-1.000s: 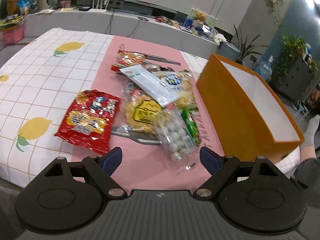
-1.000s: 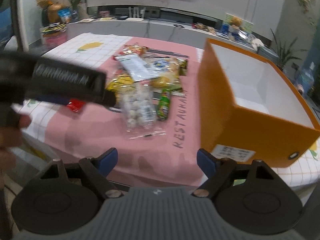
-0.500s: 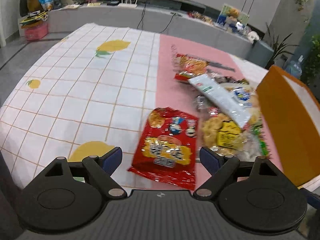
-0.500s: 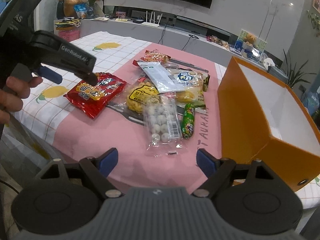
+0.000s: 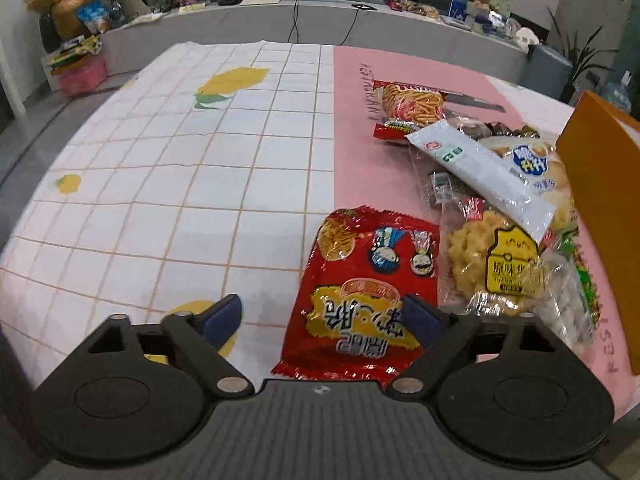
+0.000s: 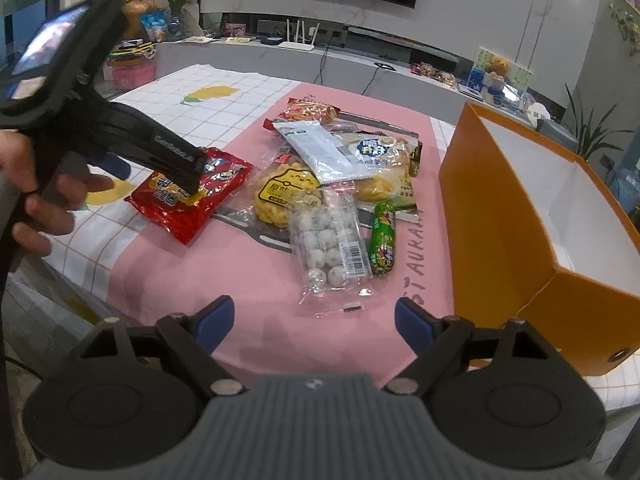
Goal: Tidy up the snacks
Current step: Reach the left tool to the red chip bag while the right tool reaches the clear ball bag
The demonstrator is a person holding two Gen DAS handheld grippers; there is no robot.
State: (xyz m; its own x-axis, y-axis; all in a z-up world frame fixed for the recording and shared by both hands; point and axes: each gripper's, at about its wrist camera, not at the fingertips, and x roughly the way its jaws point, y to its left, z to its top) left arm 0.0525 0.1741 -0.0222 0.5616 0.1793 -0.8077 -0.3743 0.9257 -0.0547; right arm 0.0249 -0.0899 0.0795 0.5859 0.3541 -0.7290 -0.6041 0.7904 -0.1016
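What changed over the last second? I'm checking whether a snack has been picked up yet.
No snack is held. The left hand-held gripper swung from the clear bag of white balls to over the red snack packet, jaws open. The right hand-held gripper has just been opening, empty. Snacks and orange box stayed put.

A table under a white checked cloth (image 5: 168,184) with lemon prints carries a pink mat (image 6: 248,272), on which a red snack bag (image 5: 360,300), a heap of other snack packets (image 6: 340,184) and, at the right, an open orange box (image 6: 500,216) rest.
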